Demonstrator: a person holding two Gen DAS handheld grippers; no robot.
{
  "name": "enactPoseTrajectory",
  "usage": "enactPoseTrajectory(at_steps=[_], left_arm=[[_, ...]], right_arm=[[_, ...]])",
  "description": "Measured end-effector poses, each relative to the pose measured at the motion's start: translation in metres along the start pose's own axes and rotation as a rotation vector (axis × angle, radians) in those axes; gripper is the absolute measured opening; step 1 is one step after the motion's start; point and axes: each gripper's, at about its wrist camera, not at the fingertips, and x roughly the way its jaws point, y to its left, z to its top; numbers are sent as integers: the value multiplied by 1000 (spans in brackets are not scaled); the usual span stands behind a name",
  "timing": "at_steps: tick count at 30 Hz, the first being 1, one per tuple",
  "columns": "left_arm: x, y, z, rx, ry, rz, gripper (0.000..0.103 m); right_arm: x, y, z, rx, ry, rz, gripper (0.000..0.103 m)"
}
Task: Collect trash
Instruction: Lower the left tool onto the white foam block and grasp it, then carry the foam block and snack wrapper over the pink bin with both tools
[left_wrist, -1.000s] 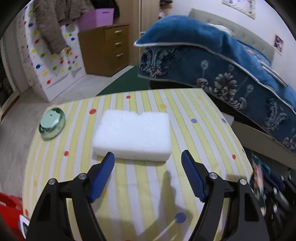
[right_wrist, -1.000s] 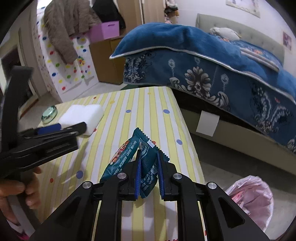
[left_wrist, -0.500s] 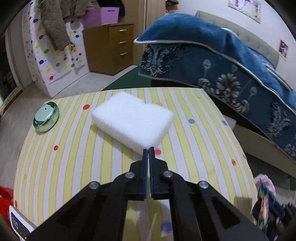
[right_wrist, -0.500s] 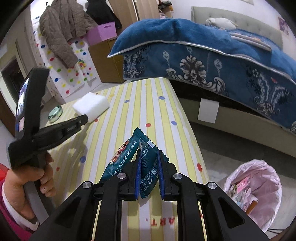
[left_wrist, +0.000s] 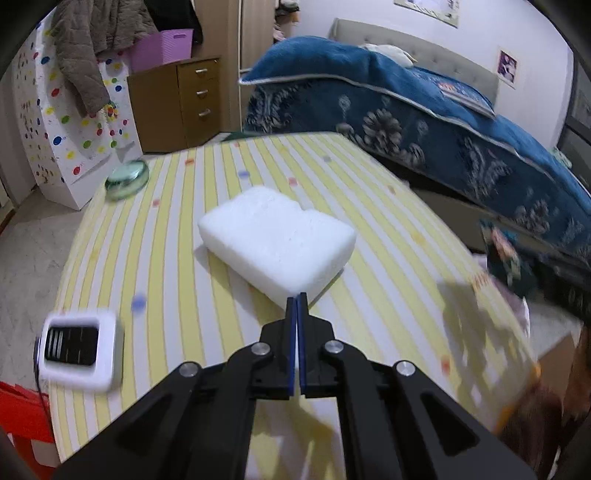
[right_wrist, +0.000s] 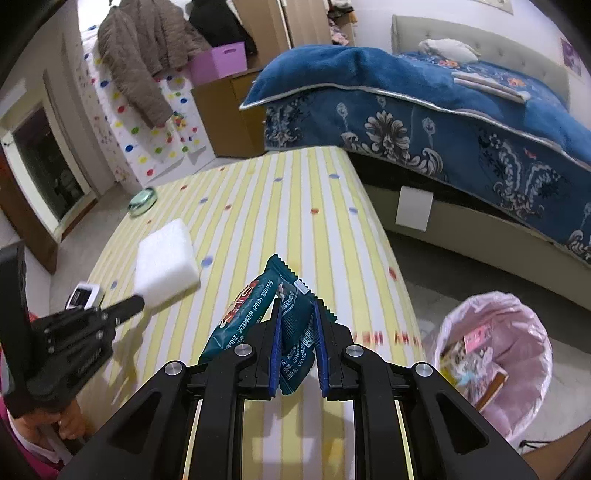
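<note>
My right gripper is shut on a teal snack wrapper, held above the near end of the yellow striped table. A bin lined with a pink bag stands on the floor to the lower right, with several pieces of trash inside. My left gripper is shut with nothing between its blue pads, its tips just short of the near corner of a white foam block. The right wrist view shows the same left gripper beside the foam block.
A round green tin lies at the table's far left. A small white device with a dark screen sits near the left edge. A bed with a blue blanket runs along the right. Drawers stand behind.
My left gripper closed empty and drew back and to the left from the foam block. The right gripper moved toward the table's right side with the wrapper, bringing the pink bin into view.
</note>
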Motion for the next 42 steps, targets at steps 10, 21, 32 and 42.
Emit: enactPoseTrajectory(at_steps=[10,21,32,42], left_arm=[[-34,4,-43,-39,8,-21,32],[-22,-4,-30,4,-10,25,60],[-21,-10,-28,27,-23,14,25],[-55,-59,-20,106,-81,-60,25]], right_arm=[[-32,8,-30,-20,10,-5,16],[-52,1,-41,-2,-7,-10,16],[-59,-9,-45,16,-13,-12,16],[-67,-28,-50,46,-30,-6,16]])
